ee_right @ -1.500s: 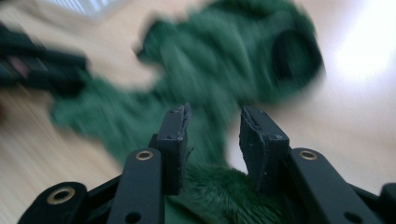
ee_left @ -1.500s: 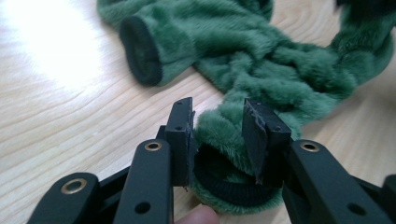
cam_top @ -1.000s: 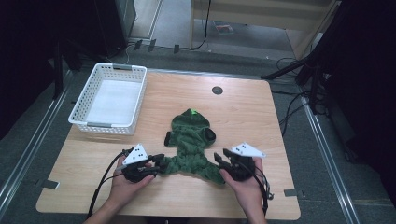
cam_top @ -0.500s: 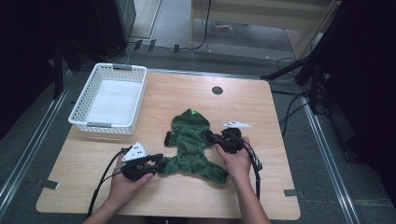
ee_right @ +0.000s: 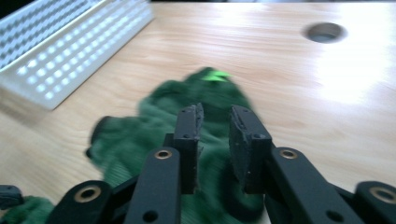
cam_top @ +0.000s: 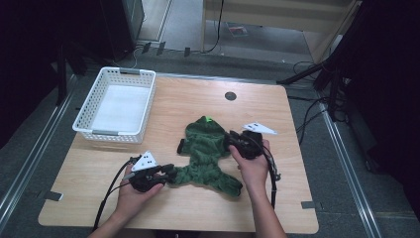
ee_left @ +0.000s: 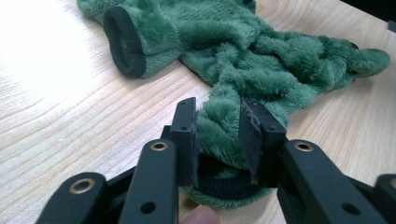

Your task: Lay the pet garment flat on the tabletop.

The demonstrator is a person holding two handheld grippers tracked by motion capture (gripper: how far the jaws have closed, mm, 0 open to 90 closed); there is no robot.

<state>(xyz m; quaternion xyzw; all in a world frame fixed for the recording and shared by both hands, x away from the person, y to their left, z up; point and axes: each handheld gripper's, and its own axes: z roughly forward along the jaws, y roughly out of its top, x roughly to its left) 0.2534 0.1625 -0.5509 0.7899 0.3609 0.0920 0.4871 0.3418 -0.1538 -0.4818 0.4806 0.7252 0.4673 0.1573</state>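
Wood table (cam_top: 148, 198), basket (cam_top: 116, 104) at its far left, and our green garment (cam_top: 208, 153) lies mid-table. Our left gripper (ee_left: 218, 122) has just been closing and pinches a cuff; our right gripper (ee_right: 215, 125), jaws slightly apart, hovers over fleece. A thin bite could slip, bunching the cloth.

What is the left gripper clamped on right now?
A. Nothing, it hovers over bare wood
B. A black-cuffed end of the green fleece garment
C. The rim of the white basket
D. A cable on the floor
B. In the left gripper view, the left gripper has its jaws pressed on either side of a black-cuffed end of the green fleece garment, whose pile bulges up between them on the wooden table.
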